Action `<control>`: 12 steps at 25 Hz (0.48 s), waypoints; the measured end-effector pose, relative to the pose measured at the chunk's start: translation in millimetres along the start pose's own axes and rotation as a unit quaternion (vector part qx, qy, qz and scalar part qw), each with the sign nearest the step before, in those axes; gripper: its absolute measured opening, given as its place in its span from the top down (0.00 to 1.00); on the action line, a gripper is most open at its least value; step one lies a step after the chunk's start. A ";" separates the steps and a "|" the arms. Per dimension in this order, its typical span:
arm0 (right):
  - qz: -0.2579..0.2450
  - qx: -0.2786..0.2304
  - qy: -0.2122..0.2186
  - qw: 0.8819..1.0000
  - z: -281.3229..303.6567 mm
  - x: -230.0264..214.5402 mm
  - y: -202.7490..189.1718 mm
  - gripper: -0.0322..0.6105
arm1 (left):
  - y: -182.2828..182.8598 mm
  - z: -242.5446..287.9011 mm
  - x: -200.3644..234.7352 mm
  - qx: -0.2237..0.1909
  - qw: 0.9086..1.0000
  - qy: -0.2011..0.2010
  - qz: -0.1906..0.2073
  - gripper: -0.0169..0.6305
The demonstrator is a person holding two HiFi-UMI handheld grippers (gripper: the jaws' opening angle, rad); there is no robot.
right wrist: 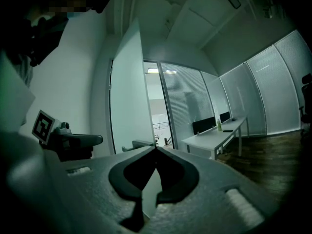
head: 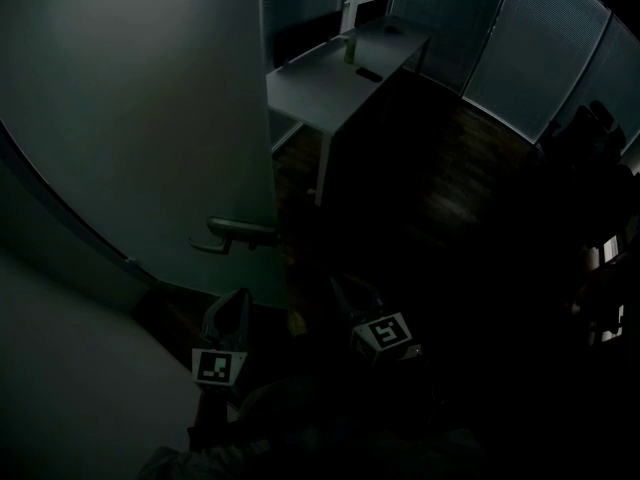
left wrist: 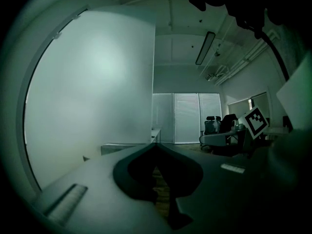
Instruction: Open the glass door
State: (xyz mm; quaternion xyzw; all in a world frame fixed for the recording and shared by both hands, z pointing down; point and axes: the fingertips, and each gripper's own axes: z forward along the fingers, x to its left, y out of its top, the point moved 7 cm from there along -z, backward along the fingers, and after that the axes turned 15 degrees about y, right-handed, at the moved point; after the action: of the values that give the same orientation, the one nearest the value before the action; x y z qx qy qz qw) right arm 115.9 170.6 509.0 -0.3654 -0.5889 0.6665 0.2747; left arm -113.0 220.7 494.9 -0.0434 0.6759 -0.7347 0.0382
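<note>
At the near edge of the head view, both hand-held grippers, pointing level into a dim office:

- left gripper (left wrist: 156, 145): jaws together, tips meeting, nothing between them; sits just short of the door's free edge, below the handle and clear of it
- right gripper (right wrist: 156, 148): jaws together at the tips, nothing between them; beside the left gripper, on the open side of the doorway, touching nothing
- marker cubes: one on each gripper, black-and-white squares facing up

Just beyond the grippers:

- door handle (head: 238, 233): metal lever, level, at the free edge of the door, its grip running back across the pane
- glass door (head: 130, 118): frosted pane, upright, standing open; fills the left half of the head view, with the room open past its free edge

Further in:

- floor (head: 450, 193): dark wood boards
- desk (head: 320, 86): long and white, running away from the door edge towards the far wall
- bottle (head: 350, 50): upright, towards the desk's far end
- flat dark object (head: 369, 74): lying near the desk's right edge; what it is cannot be told

At the far side:

- partition panels with closed blinds (head: 540, 58): along the back and right
- office chairs (head: 590, 133): dark, grouped at the right edge of the floor
</note>
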 end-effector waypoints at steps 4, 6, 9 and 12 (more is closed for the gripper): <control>-0.022 0.002 0.004 1.000 -4.4 7.4 4.4 0.95 | 1.8 -3.3 -2.5 -0.001 1.000 0.000 0.008 0.97; -0.022 -0.001 0.008 1.000 -6.7 10.4 6.1 0.95 | 3.3 -4.7 -4.7 -0.003 1.000 -0.004 0.012 0.97; -0.018 -0.003 0.011 1.000 -6.7 12.6 8.2 0.95 | 7.4 -4.5 -5.3 -0.008 1.000 -0.004 0.010 0.97; -0.017 -0.006 0.011 1.000 -5.5 12.7 9.0 0.95 | 9.3 -3.6 -5.3 -0.012 1.000 -0.005 0.009 0.97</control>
State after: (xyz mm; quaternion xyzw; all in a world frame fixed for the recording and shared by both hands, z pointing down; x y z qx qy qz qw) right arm 113.5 182.5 497.8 -0.3640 -0.5964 0.6540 0.2899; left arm -108.2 224.1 485.3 -0.0411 0.6851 -0.7257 0.0475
